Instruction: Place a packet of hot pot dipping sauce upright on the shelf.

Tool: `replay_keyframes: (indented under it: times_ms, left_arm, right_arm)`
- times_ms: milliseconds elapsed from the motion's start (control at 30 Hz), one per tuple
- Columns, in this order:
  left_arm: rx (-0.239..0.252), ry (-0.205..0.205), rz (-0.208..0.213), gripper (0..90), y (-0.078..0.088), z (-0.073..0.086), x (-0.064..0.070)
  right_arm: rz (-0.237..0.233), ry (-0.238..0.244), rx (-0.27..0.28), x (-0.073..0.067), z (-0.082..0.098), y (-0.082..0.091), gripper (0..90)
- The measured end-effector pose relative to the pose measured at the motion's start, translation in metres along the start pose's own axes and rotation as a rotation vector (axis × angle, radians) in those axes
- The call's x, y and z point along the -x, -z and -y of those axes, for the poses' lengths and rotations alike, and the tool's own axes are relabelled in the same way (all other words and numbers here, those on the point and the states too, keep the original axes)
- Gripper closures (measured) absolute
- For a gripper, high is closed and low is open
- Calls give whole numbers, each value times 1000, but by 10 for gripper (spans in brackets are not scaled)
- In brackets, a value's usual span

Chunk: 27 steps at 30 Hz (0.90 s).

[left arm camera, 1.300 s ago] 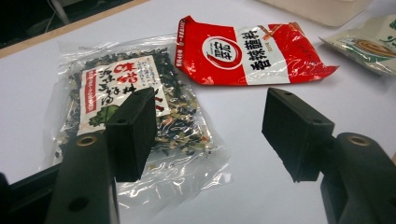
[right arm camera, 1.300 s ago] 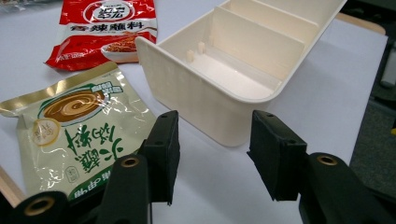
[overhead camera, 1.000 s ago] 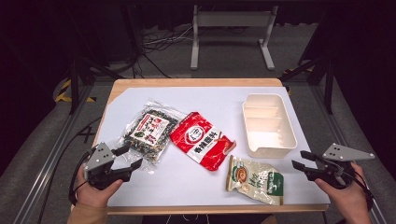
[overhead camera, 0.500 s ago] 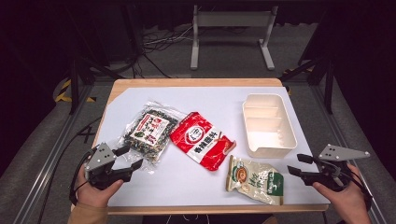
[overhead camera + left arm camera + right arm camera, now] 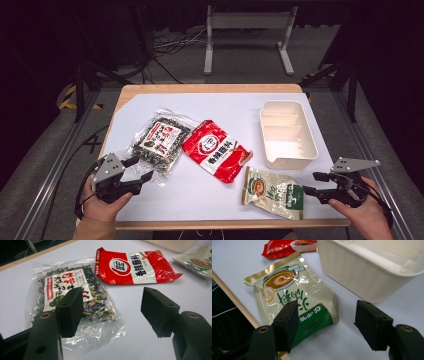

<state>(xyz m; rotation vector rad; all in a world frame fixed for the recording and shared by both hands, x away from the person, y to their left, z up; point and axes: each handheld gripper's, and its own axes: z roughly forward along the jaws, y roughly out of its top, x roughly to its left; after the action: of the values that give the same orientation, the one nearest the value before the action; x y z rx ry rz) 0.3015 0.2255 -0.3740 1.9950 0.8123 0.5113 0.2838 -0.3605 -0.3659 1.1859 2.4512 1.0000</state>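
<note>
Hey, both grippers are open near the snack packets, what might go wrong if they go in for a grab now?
The green and gold pouch lies by the table's front edge, so a push from the right gripper, whose jaws have just been opening, might slide it off. The clear seaweed bag looks slippery and flat; the left gripper may pinch only film. The cream tray stands close to the right jaws and might get bumped.

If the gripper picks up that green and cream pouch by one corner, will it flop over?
Probably a little. The green and cream pouch lies flat and creased, so it looks soft and light. Its glossy film may slip between the open right gripper pads.
</note>
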Motion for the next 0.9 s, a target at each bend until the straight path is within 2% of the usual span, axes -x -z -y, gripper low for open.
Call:
replay_keyframes:
  times_ms: [133, 167, 367, 500, 900]
  left_arm:
    - [-1, -7, 1, 350, -1, 0, 0]
    - [3, -8, 0, 350, -2, -1, 1]
    - [-2, -18, 0, 351, -4, -1, 3]
    - [-6, -15, 4, 351, -4, -1, 3]
    - [-5, -20, 1, 351, -5, -1, 5]
  right_arm:
    - [-1, 4, -18, -1, 1, -3, 350]
    - [-7, 2, -43, -2, 3, -7, 350]
    - [-32, -10, -71, -5, 7, -14, 349]
    - [-57, -14, -122, -8, 9, -21, 344]
    - [-87, -24, -177, -10, 12, -30, 337]
